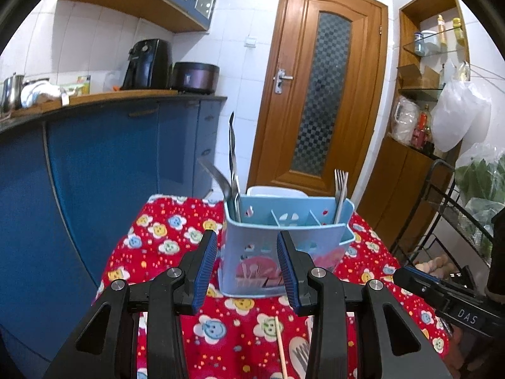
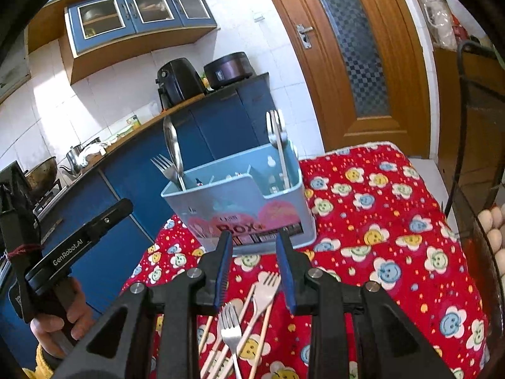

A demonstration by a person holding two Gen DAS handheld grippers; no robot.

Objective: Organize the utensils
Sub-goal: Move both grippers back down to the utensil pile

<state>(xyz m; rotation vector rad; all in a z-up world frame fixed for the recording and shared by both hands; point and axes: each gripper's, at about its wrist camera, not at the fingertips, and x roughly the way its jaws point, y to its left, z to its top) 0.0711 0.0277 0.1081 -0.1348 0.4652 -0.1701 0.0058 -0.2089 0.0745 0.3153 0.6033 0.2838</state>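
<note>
Right wrist view: loose cutlery lies on the red cloth tabletop, just under the empty, parted right gripper.
Metal fork, pale fork and chopsticks look light, stiff, slippery; pinch mid-handle. Left gripper, likewise open and empty, faces the blue caddy.

Utensil caddy middle compartment open from above; forks and spoons crowd the end compartments. Red cloth right of caddy lies bare.
</note>
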